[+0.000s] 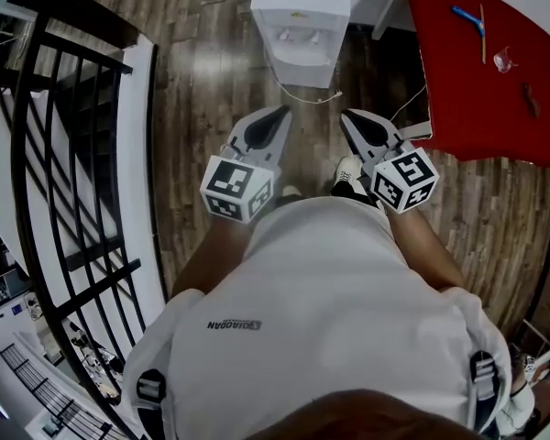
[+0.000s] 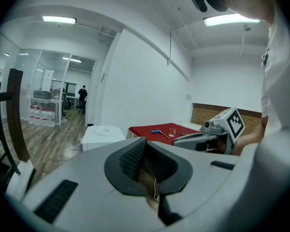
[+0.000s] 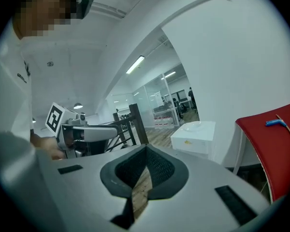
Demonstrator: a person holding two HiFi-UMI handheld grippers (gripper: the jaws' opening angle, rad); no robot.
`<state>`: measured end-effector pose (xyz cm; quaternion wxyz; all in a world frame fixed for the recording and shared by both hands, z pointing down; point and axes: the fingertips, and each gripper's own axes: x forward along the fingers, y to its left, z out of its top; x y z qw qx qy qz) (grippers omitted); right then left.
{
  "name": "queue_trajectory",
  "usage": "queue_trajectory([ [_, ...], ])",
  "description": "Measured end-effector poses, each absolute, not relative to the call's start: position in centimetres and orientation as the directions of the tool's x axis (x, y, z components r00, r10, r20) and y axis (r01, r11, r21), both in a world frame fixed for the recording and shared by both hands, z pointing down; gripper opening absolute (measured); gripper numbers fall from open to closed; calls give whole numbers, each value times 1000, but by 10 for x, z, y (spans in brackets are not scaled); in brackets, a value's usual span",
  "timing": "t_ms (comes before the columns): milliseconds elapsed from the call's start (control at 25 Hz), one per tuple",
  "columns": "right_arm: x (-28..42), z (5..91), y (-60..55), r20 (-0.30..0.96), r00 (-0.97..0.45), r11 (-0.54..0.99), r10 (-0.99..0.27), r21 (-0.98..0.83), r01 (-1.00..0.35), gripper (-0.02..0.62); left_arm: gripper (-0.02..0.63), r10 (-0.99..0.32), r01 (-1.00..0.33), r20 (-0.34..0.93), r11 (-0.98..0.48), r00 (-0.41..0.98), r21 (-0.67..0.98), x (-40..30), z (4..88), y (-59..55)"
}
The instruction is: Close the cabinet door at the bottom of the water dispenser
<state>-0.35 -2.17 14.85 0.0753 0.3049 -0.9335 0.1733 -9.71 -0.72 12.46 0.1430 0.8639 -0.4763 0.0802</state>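
Head view sets the white water dispenser (image 1: 298, 21) at the top centre of the frame, standing on the wood floor (image 1: 211, 71) and seen steeply from above. Its top carries a round recess, and a niche with taps sits in the front face. Below that the front is so foreshortened that I cannot tell whether the cabinet door is open or closed. A thin white cord (image 1: 323, 99) lies on the floor just in front of its base.

The red table (image 1: 467, 108) fills the upper right corner. On it stands a small clear glass (image 1: 502, 60), its contents too small to tell, near a blue tool (image 1: 467, 16) and a thin stick (image 1: 482, 35). In the left gripper view, a row of water bottles (image 2: 38, 116) stands far off at the left edge of the frame, too small to tell how full.

Below the dispenser and apart from it, both claws point up the frame toward it. The left gripper (image 2: 145, 141) has its jaws pressed together at the tips, pinching nothing. The right gripper (image 3: 146, 149) is likewise clamped tight on nothing. In both, only floor shows through the slit behind the tips.

A black railing (image 1: 46, 154) runs down the left side, and the person's white shirt (image 1: 321, 319) fills the lower frame.
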Motion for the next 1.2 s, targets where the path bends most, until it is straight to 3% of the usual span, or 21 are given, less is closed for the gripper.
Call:
queue_trajectory([
  [1200,-36,139,43,261,-754,736,-603,-184,-652,23,-5,-782,-816,234,-554,578,165,-135,121,51],
])
